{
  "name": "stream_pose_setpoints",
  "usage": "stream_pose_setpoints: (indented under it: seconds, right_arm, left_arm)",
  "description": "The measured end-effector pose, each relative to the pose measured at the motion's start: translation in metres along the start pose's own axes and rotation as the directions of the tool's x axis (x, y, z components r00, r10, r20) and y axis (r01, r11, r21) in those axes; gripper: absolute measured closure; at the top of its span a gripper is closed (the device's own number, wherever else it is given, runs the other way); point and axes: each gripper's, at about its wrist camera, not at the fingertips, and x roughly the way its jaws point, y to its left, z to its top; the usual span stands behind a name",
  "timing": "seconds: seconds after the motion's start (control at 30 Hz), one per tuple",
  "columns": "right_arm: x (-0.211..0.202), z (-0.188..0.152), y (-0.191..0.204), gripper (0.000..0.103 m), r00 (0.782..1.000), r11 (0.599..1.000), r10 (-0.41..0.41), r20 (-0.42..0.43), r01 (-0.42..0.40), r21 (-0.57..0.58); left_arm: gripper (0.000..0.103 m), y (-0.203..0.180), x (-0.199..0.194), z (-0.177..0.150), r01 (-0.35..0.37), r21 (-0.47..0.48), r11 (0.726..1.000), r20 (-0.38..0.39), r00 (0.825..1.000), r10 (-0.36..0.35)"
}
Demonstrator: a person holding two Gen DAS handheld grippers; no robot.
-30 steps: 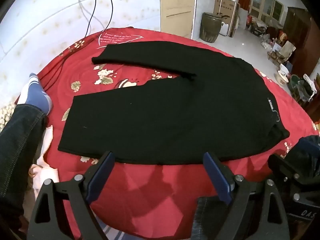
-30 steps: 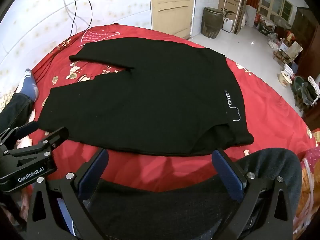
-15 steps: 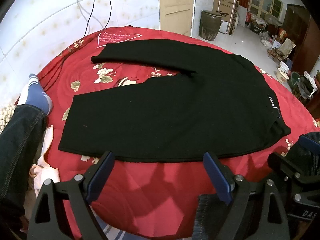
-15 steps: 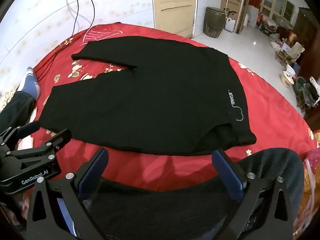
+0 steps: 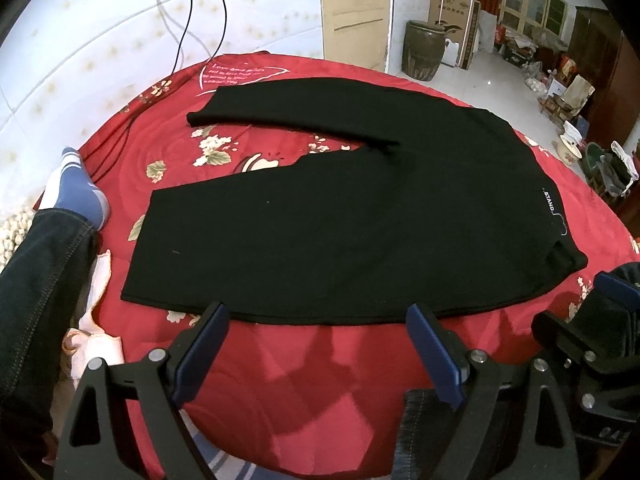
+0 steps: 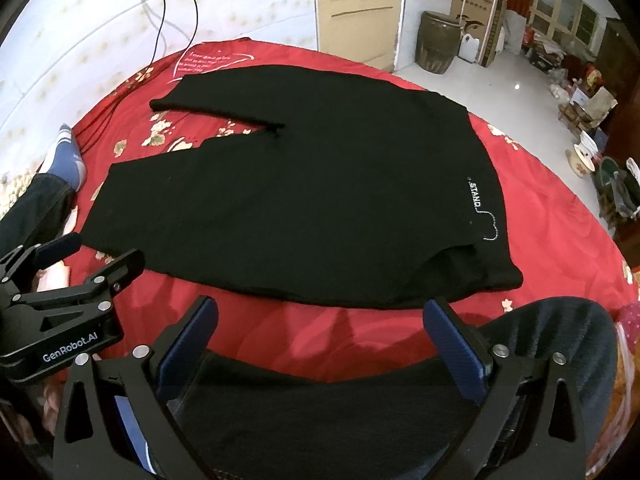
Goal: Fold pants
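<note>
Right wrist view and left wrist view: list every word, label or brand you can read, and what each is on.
"STAND." in white on the black pants, near the waistband.
"GenRobot.AI" on the left gripper body, seen in the right wrist view.
White script inside a heart outline on the red bedspread: too small to read.
Printing on the cardboard box in the far room: blurred, unreadable.

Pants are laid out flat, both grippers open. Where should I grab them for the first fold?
Probably the near edge of the pants: left gripper on the near leg's hem corner, right gripper on the near waistband corner by the white lettering. Come in low from the near side; the legs are splayed, so the near one can lift over onto the far one.
</note>
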Motion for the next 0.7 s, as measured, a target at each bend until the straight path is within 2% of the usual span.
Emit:
stream_pose_setpoints:
  seconds: [0.07, 0.3, 0.7]
  right_arm:
    - [0.0015, -0.0004, 0.0005, 0.008, 1.000, 1.000, 0.002, -0.008, -0.002, -0.004]
    - [0.0030, -0.0004, -0.0002, 0.013, 1.000, 1.000, 0.001, -0.011, -0.001, -0.003]
    - [0.0033, 0.0010, -0.0011, 0.015, 1.000, 1.000, -0.010, -0.003, 0.010, -0.008]
  left_arm:
    - [0.011, 0.0006, 0.0010, -0.0005, -0.001, -0.003, 1.000, -0.003, 1.000, 0.001]
    - [0.011, 0.0015, 0.0045, -0.0017, 0.003, -0.003, 1.000, -0.009, 1.000, -0.003]
    - [0.011, 0.0035, 0.0060, -0.0040, 0.014, -0.013, 1.000, -0.008, 1.000, -0.014]
